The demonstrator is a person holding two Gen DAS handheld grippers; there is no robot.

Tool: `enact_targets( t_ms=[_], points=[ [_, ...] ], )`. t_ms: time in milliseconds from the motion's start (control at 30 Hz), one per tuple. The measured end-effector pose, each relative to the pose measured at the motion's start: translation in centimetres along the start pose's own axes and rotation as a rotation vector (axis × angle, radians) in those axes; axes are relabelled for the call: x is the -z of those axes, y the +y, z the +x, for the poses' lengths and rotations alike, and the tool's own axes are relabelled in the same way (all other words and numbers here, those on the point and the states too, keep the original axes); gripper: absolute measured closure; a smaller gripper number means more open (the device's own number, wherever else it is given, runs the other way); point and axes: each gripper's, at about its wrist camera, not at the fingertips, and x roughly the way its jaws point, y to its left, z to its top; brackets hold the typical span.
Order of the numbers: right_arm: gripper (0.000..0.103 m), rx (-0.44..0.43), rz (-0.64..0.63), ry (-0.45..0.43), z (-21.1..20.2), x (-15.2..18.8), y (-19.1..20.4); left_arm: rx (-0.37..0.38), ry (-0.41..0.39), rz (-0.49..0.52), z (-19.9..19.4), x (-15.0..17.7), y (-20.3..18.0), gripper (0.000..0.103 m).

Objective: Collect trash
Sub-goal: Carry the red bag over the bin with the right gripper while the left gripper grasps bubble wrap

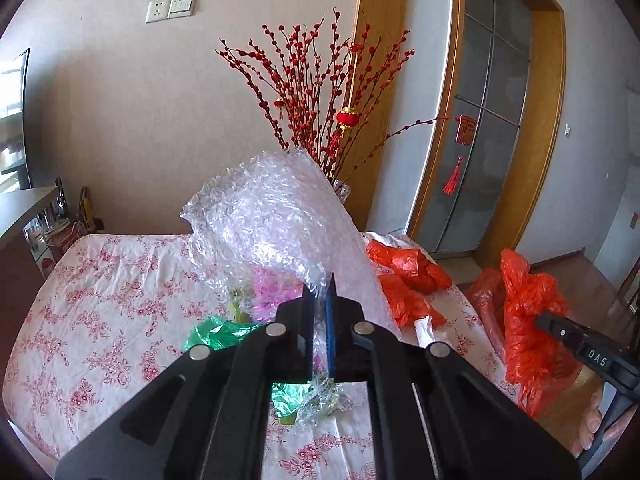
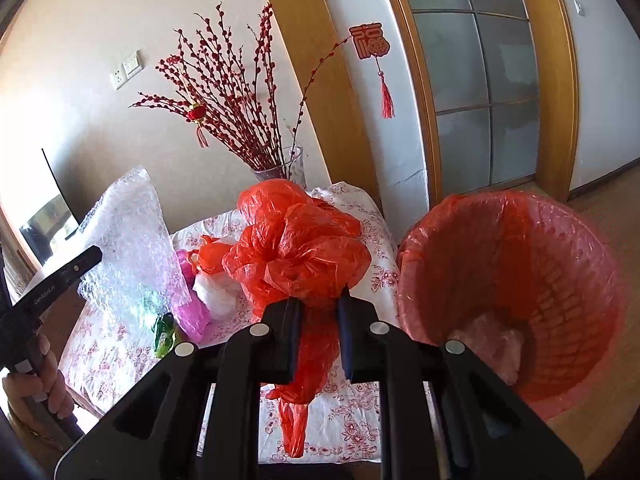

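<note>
My left gripper (image 1: 320, 300) is shut on a sheet of clear bubble wrap (image 1: 264, 220) and holds it up above the floral table (image 1: 104, 300). It also shows in the right wrist view (image 2: 128, 240). My right gripper (image 2: 320, 304) is shut on a crumpled red plastic bag (image 2: 300, 256), lifted over the table's right end. A bin (image 2: 516, 292) lined with a red bag stands to the right, with a pale scrap (image 2: 492, 340) inside. Green (image 1: 216, 334), pink (image 2: 192, 312), white (image 2: 220, 292) and more red (image 1: 408, 276) plastic scraps lie on the table.
A glass vase of red berry branches (image 1: 316, 92) stands at the table's far edge by the wall. A wooden-framed glass door (image 2: 480, 92) is behind the bin. A TV (image 1: 12, 120) and cabinet are at the left.
</note>
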Motion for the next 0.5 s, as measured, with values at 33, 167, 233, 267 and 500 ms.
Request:
enact_targets(
  t_ms=[33, 167, 233, 267, 500],
  points=[
    [0.087, 0.003, 0.001, -0.003, -0.1, 0.0, -0.2, 0.008, -0.003, 0.001, -0.1, -0.1, -0.2, 0.097],
    [0.087, 0.019, 0.014, -0.011, -0.7, 0.1, -1.0, 0.038, -0.009, 0.017, -0.4, -0.4, -1.5, 0.097],
    [0.087, 0.029, 0.022, -0.015, -1.0, 0.1, -1.5, 0.057, -0.007, 0.024, -0.4, -0.3, -2.3, 0.097],
    [0.087, 0.034, 0.026, -0.018, -1.1, 0.1, -1.7, 0.065, -0.006, 0.028, -0.4, -0.3, -2.7, 0.097],
    [0.087, 0.089, 0.049, -0.041, -2.1, -0.1, -3.6, 0.135, 0.012, 0.058, 0.2, 0.2, -5.7, 0.097]
  ],
)
